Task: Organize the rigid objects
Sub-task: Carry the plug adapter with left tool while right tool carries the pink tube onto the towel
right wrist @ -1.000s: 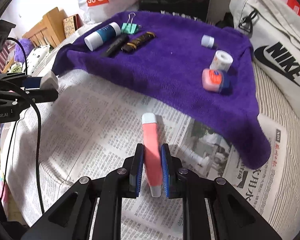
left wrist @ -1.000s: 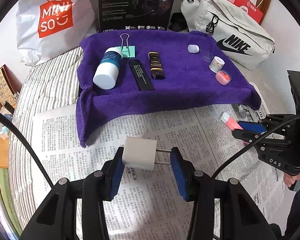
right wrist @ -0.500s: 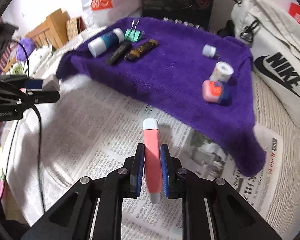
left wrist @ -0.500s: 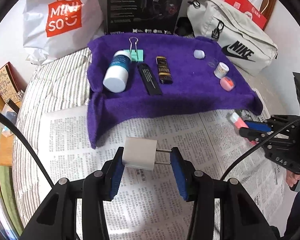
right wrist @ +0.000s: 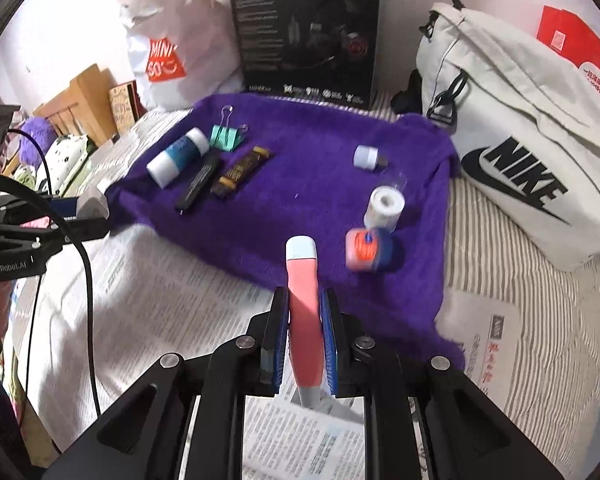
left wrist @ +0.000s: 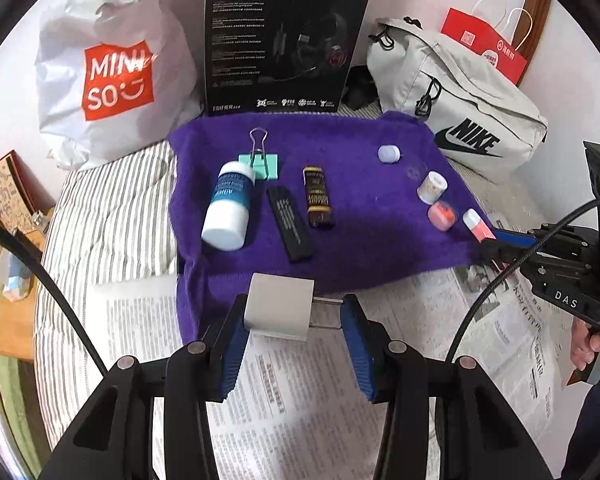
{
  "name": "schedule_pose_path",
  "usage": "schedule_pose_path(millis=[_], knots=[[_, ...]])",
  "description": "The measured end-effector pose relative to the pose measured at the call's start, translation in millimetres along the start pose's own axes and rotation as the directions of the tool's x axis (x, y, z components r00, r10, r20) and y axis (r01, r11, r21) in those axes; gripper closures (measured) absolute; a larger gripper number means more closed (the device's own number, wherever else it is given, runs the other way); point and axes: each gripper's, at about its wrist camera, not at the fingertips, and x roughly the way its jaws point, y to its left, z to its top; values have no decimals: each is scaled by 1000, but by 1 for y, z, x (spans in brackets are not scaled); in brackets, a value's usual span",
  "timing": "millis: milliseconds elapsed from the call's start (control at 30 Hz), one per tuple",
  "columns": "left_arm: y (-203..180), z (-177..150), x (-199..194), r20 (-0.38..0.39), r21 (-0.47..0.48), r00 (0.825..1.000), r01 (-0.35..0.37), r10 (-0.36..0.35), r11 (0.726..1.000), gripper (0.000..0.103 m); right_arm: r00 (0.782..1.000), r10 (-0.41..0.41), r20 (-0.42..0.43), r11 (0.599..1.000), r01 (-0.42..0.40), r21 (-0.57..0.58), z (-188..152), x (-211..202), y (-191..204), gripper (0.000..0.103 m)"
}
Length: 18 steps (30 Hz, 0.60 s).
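Left gripper (left wrist: 294, 320): clamps white charger (left wrist: 279, 306), prongs toward three o'clock. Right gripper (right wrist: 305, 334): pinches pink tube (right wrist: 303, 300), apparently bound for purple towel (right wrist: 300, 208) at twelve o'clock.

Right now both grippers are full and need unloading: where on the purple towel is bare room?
The towel is bare in its middle, between the brown tube and the white cap, and along the near edge. Crowded: the left cluster around the blue bottle, and the right edge by the white roll and pink jar.
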Motion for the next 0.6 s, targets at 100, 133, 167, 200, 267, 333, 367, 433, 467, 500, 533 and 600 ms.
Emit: schedule_pose_path(millis=[100,133,167,200,267,333,367,433,467,500,533,600], knots=[[1,8,4,-2,0,1000,4,-4,1000,59,1000,2,12,1000,-2,20,10,1,-4,87],[2,10,6,-2,1,1000,4,-4,1000,59,1000,2,14,1000,-2,26,13,2,-5,87],[2,12,7,-3,2,1000,3,-3,1000,59,1000,0,18,999,0,33,16,3,-7,87],[3,13,8,-3,4,1000,2,-2,1000,59,1000,1,20,999,-1,40,20,4,-8,87],[6,15,12,-6,3,1000,-1,1,1000,59,1000,3,19,999,-4,50,28,9,-10,87],[10,17,14,-8,-1,1000,-2,2,1000,59,1000,-1,12,998,0,57,33,15,-12,87],[12,18,16,-10,-2,1000,-4,4,1000,59,1000,-1,11,998,1,62,36,19,-13,87],[16,20,18,-11,-6,1000,-4,4,1000,59,1000,-3,1,997,3,76,43,28,-15,87],[18,21,19,-11,-8,1000,-3,2,1000,59,1000,-6,-1,997,7,83,46,33,-16,87],[19,22,20,-11,-9,1000,0,0,1000,59,1000,-7,-4,996,7,89,49,36,-17,87],[21,23,22,-11,-10,1000,2,-2,1000,59,1000,-4,-8,995,4,95,52,41,-18,87],[23,25,25,-13,-14,1000,5,-5,1000,59,1000,-1,-15,994,3,110,58,51,-19,87]])
